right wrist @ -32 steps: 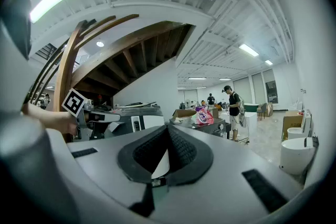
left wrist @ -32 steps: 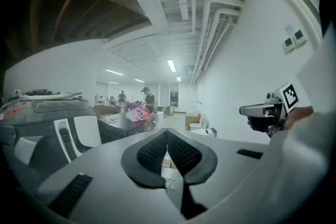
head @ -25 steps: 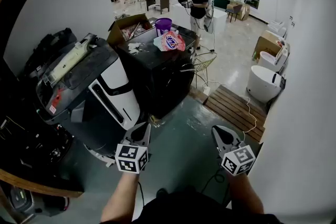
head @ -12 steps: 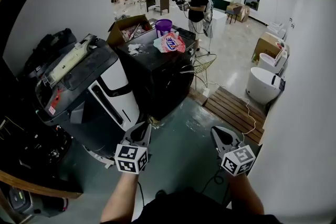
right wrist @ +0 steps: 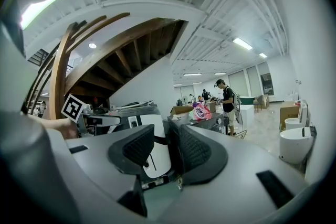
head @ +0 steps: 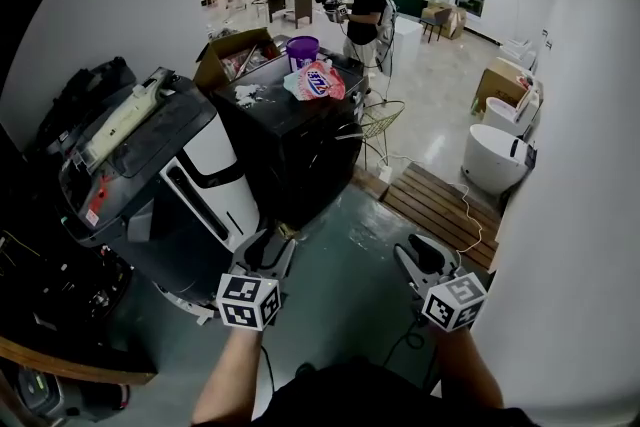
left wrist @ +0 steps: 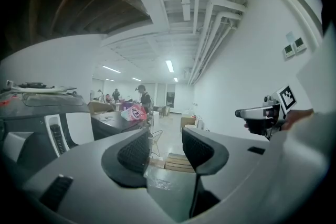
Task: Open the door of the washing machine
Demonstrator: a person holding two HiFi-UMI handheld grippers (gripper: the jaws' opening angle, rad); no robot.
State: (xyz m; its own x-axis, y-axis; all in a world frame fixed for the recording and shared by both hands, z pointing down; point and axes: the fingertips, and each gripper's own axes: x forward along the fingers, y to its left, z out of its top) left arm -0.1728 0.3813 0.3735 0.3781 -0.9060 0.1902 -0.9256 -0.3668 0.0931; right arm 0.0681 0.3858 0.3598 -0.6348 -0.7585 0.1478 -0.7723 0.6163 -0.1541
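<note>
Left hand-held gripper [head: 272, 247], right hand-held gripper [head: 414, 251], jaws just opening, empty, washing machine [head: 225, 177] door unclear.

A pink bag [head: 318, 81] lies just beside a purple bucket [head: 303, 48], while a wooden pallet [head: 435, 205] sits near a white tub [head: 490, 158].

The left gripper [head: 268, 243] and right gripper [head: 410, 250] sit side by side low in the head view, above the floor [head: 340, 265]. Just ahead of the left gripper stands the near machine [head: 190, 165]. The far machine [head: 295, 145] stands behind it, to the right. On top of the far machine lie a detergent bag [head: 315, 81], a bucket [head: 302, 48] behind the bag, and a cardboard box [head: 232, 55] to the left. A wooden pallet [head: 435, 205] lies on the floor further right, with a tub [head: 492, 155] beyond it by the wall. A person [head: 360, 10] stands behind the far machine.
</note>
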